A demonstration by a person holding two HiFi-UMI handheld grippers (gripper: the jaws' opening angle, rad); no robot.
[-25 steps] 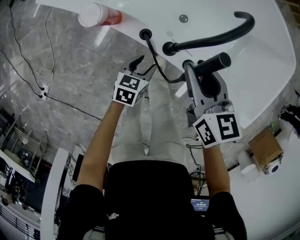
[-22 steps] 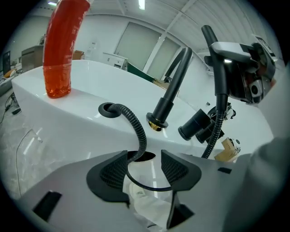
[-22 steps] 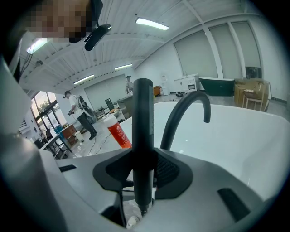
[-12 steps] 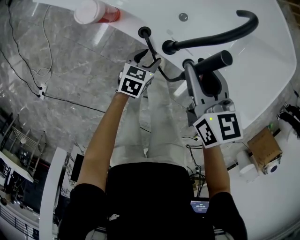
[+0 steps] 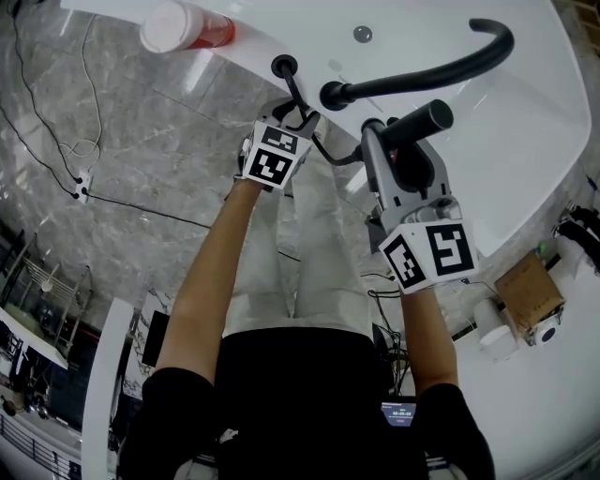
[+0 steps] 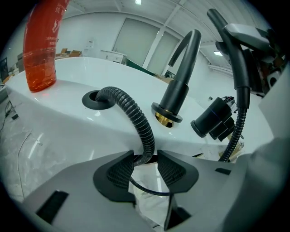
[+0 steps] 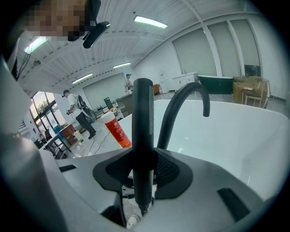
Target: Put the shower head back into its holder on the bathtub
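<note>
The black shower head (image 5: 417,120) sticks up from my right gripper (image 5: 386,133), which is shut on its handle (image 7: 142,136), just off the white bathtub's rim (image 5: 234,42). Its ribbed black hose (image 6: 136,118) comes out of the round holder hole (image 5: 284,66) (image 6: 97,99) in the rim. The hose drops between the jaws of my left gripper (image 5: 298,117) (image 6: 146,156). Those jaws are closing around it: the left pad touches the hose and a small gap shows at the right pad. The shower head's face (image 6: 217,120) shows at the right of the left gripper view.
A black arched faucet (image 5: 422,70) (image 6: 179,77) stands on the rim right of the holder. A red bottle (image 5: 183,28) (image 6: 43,50) sits on the rim at left. Cables lie on the marble floor (image 5: 112,141). A cardboard box (image 5: 530,295) is at right.
My left gripper has moved toward the tub rim and down onto the hose, which now runs between its jaws, and the jaws have narrowed. The right gripper and shower head have stayed put.
</note>
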